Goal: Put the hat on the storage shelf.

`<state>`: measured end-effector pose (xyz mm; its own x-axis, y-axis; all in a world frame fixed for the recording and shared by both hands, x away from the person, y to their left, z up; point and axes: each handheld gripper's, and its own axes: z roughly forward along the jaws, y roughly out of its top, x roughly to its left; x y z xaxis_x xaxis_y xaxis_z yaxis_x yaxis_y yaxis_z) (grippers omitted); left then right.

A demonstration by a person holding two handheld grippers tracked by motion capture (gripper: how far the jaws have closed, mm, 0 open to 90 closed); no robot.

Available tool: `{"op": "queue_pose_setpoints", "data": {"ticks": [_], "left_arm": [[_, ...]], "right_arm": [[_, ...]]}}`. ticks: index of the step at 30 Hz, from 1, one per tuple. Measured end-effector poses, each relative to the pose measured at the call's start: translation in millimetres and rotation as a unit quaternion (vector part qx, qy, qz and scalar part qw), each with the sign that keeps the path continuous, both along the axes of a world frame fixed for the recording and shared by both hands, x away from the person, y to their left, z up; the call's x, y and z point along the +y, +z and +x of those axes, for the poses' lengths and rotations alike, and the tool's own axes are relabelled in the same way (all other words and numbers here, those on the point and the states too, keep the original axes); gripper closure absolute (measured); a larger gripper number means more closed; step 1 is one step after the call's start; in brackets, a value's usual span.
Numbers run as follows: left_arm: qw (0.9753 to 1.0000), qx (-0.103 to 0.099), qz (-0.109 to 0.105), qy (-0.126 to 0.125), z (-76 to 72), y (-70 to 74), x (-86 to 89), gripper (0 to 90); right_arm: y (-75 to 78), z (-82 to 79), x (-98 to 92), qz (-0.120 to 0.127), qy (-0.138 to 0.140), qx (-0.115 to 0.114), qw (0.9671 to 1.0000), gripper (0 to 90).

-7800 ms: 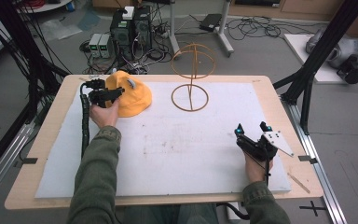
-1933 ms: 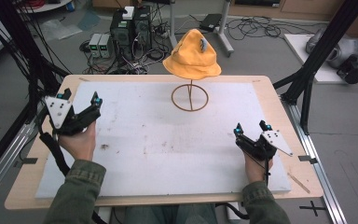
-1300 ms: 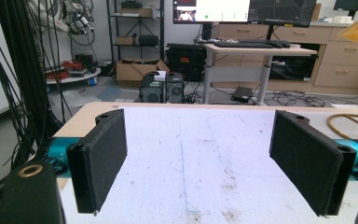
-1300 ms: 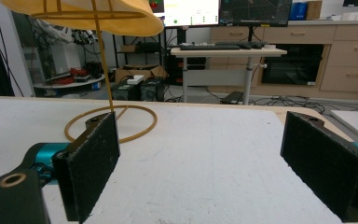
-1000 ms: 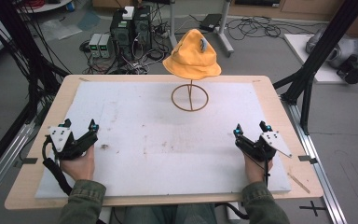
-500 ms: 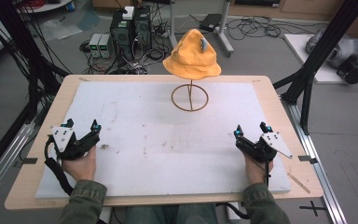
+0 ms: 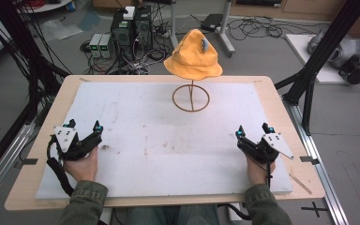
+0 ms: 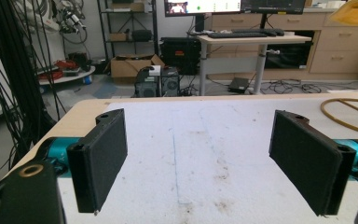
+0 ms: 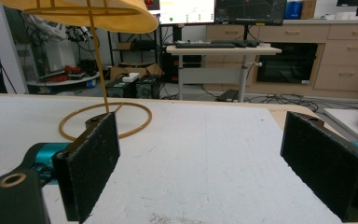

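Orange hat [image 7: 193, 55] is sitting on the wire stand [image 7: 191, 96] at the table's [image 7: 272, 101] far edge. The left gripper [image 7: 82, 136] and right gripper [image 7: 252, 136] are resting on the white mat [image 7: 168, 140] near its front corners, each with jaws spread wide, gripping nothing.

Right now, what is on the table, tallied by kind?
Hats: 1, the orange hat
Stands: 1, the wire stand under it
Handheld tools: 2, the left tool and the right tool, both open and empty
Total: 4
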<state>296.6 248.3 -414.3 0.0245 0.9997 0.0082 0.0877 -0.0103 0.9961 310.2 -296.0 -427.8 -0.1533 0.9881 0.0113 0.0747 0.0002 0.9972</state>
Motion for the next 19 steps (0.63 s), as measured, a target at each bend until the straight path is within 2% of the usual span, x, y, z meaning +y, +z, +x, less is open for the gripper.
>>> {"op": "queue_pose_setpoints", "data": {"ticks": [6,13,19], "left_arm": [[1.0000,0.002,-0.004,0.003,0.0,-0.2,1.5,19.4],[0.9999,0.011,0.011,-0.003,0.1,-3.4,-0.7,19.6],[0.9999,0.010,0.007,-0.003,-1.0,-4.2,0.7,19.6]], "right_arm": [[-0.1,0.2,0.4,0.001,0.001,0.001,1.0000,11.5],[-0.4,0.8,0.9,0.002,0.001,0.005,1.0000,11.5],[-0.6,1.3,0.4,-0.003,0.001,0.004,1.0000,11.5]]}}
